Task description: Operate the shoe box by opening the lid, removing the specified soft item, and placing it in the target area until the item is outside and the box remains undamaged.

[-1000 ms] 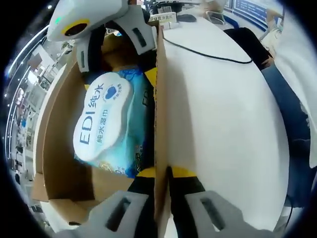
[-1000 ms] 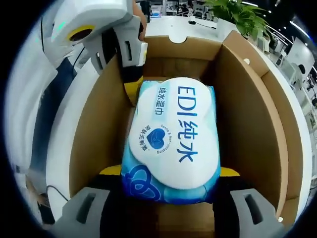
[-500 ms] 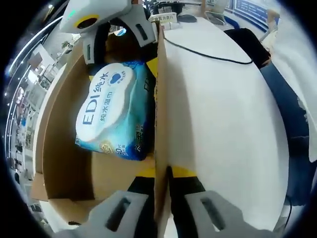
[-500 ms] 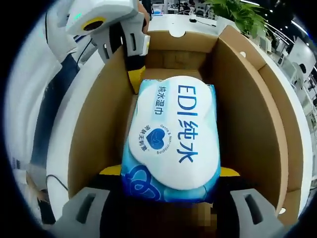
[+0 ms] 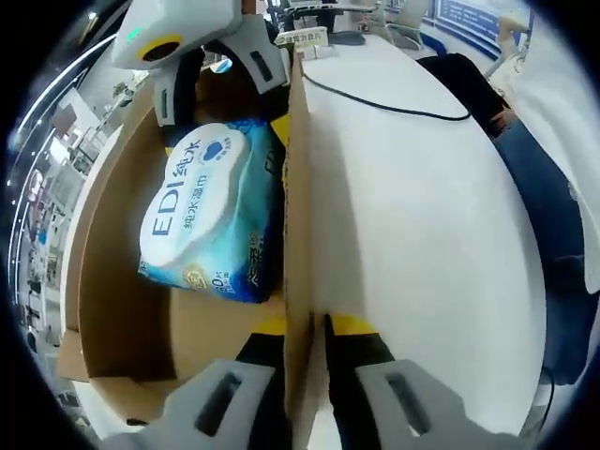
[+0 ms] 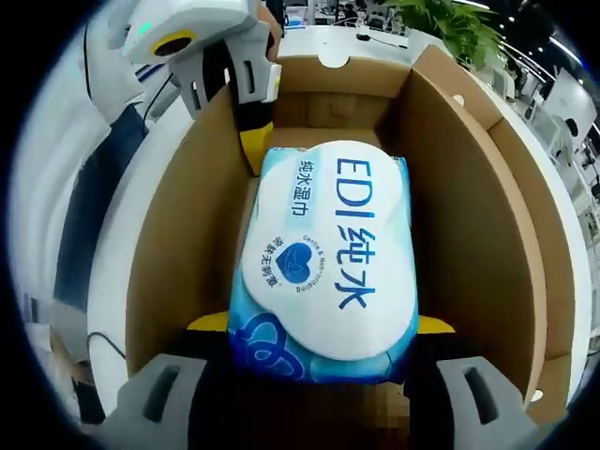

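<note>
The right tool (image 6: 319, 361) pinches the near end of the wipes pack (image 6: 328, 258), its yellow-tipped jaws pressed against the pack's two sides inside the open box (image 6: 469, 216). Over the last second the pack has tilted up off the box floor and drawn clear of the left wall; in the left gripper view its free end (image 5: 211, 220) now hangs above bare cardboard. The left tool (image 5: 305, 342) stays clamped on the box wall (image 5: 298, 187), one jaw inside and one outside, bracing the box against the white surface (image 5: 422, 206). The lid is already open; no lid shows over the pack.

The lift appears to have begun, so the removal step looks under way but unfinished: the pack remains within the box walls, and nothing has reached a target area yet. The soft pack bulges between the jaws, which suggests it could slip or sag if pulled quickly. The wall seems unbent under the left tool's grip, and a black cable (image 5: 394, 103) lies across the surface beyond it.
</note>
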A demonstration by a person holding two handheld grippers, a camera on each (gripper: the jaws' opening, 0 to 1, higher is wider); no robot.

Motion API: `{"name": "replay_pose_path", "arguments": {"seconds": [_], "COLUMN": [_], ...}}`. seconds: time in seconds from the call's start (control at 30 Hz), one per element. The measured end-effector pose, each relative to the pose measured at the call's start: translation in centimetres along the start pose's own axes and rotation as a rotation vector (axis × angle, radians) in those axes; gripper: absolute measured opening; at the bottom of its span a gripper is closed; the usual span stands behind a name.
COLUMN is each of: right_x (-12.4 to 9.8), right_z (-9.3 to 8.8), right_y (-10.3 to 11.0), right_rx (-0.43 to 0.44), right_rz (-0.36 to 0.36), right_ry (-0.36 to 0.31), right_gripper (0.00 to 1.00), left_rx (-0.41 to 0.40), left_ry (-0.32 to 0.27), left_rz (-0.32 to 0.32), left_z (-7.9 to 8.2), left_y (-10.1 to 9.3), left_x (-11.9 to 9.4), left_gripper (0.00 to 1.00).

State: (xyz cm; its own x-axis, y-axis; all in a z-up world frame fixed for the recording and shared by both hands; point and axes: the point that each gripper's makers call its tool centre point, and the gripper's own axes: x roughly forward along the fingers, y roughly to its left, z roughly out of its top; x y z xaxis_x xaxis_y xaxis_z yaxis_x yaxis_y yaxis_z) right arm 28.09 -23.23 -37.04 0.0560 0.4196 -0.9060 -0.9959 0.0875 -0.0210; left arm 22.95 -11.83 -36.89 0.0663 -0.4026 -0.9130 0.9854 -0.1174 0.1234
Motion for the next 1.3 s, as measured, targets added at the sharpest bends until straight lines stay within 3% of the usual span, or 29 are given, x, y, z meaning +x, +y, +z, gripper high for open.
{"name": "replay_pose_path", "arguments": {"seconds": [0.13, 0.23, 0.33, 0.5, 0.57, 0.67, 0.97, 1.03, 1.3], "right_x": [0.0, 0.0, 0.0, 0.2, 0.2, 0.2, 0.3, 0.3, 0.4], "right_z": [-0.1, -0.2, -0.3, -0.2, -0.2, -0.2, -0.1, -0.1, 0.0], "right_y": [0.0, 0.0, -0.1, 0.0, 0.0, 0.0, -0.1, -0.1, 0.0], "right_rx": [0.008, 0.010, 0.014, 0.013, 0.012, 0.009, 0.005, 0.004, -0.004], "right_rz": [0.008, 0.012, 0.020, 0.022, 0.022, 0.019, 0.012, 0.010, 0.007], "right_ry": [0.028, 0.040, 0.037, 0.023, 0.022, 0.019, 0.003, 0.001, -0.020], "right_gripper": [0.72, 0.72, 0.73, 0.74, 0.74, 0.74, 0.74, 0.74, 0.74], "left_rx": [-0.005, 0.025, -0.024, -0.074, -0.140, -0.149, -0.197, -0.205, -0.216], "left_ry": [-0.002, -0.003, 0.006, -0.011, -0.007, -0.046, -0.041, -0.073, -0.178], "left_rz": [-0.016, 0.001, -0.012, 0.006, 0.026, 0.047, 0.056, 0.108, 0.176], "left_z": [0.0, 0.1, 0.3, 1.3, 1.5, 2.2, 2.7, 3.0, 2.9], "left_y": [-0.2, -0.1, -0.5, -0.7, -0.4, 0.0, 0.0, 0.7, 4.3], "left_x": [-0.1, -0.3, -0.5, -1.0, -1.4, -1.8, -2.2, -3.2, -7.0], "left_gripper": [0.10, 0.23, 0.39, 0.49, 0.54, 0.61, 0.83, 0.85, 0.90]}}
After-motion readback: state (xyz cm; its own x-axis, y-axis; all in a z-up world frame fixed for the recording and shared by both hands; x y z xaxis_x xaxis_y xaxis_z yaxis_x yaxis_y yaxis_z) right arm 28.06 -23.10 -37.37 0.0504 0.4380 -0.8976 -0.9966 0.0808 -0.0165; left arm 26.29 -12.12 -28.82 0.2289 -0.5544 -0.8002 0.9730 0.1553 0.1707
